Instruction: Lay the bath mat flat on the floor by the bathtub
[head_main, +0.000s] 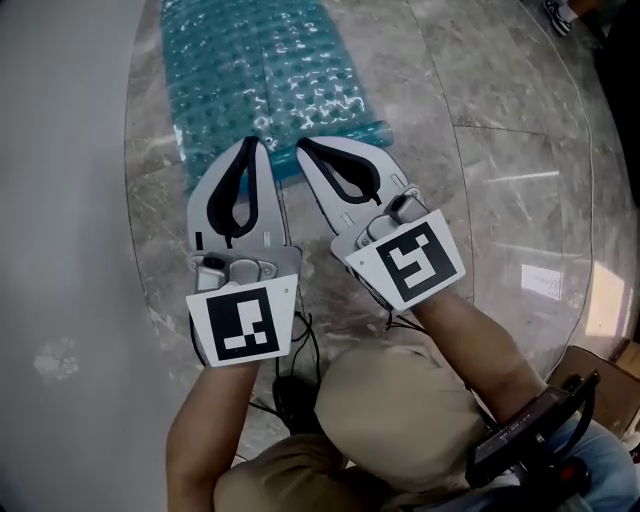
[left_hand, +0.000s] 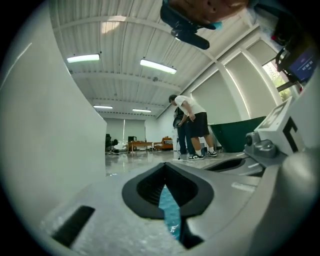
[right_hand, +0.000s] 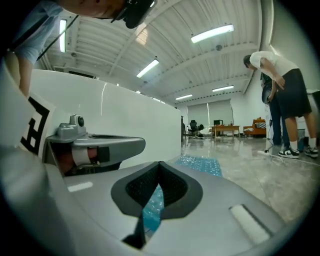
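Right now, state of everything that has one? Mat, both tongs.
bath mat: spread out on the floor beside the bathtub, near right corner curled up.
left tongs: shut, tips together, nothing pinched, over the mat's near edge.
right tongs: shut, tips together, nothing pinched, next to the left tongs.

no legible text; left tool (head_main: 255, 142) and right tool (head_main: 300, 143) bear only coded square markers (head_main: 243, 324).
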